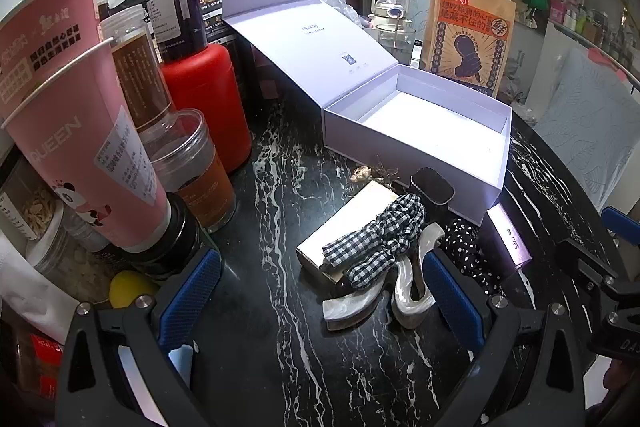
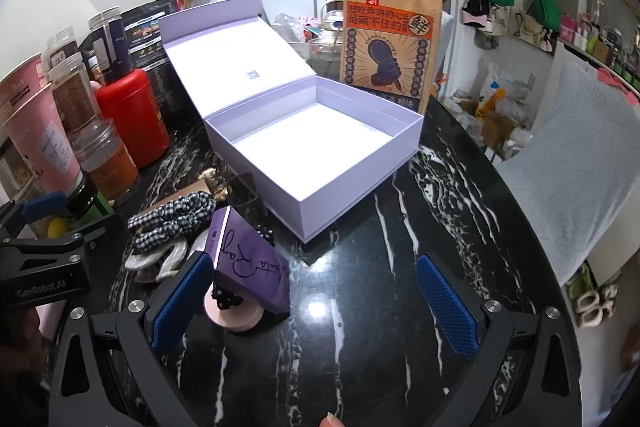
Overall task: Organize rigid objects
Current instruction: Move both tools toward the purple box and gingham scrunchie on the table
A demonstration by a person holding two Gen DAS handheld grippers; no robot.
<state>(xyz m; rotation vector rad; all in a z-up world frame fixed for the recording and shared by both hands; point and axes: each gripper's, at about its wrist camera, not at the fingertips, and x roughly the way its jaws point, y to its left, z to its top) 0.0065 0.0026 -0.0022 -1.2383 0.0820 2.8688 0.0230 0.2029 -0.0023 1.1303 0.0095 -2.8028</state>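
An open lavender gift box [image 1: 400, 155] [image 2: 352, 195] stands on the black marble table with its lid back and nothing inside. In front of it lies a pile: a gingham scrunchie [image 1: 380, 239] [image 2: 176, 215] on a flat beige box [image 1: 340, 227], pearly hair clips [image 1: 404, 291] [image 2: 160, 255], a polka-dot fabric piece [image 1: 464, 251] and a small purple box [image 1: 508, 235] [image 2: 252, 267]. My left gripper [image 1: 320, 299] hangs open above the clips, touching nothing. My right gripper [image 2: 314, 301] is open too, and the purple box leans on a pink disc [image 2: 234, 315] beside its left pad.
Pink paper cups [image 1: 80, 131], several jars [image 1: 192, 167] and a red canister [image 1: 208, 107] crowd the left side. A brown paper bag [image 2: 390, 47] stands behind the box. The round table edge [image 2: 532, 247] curves along the right, with bare marble right of the box.
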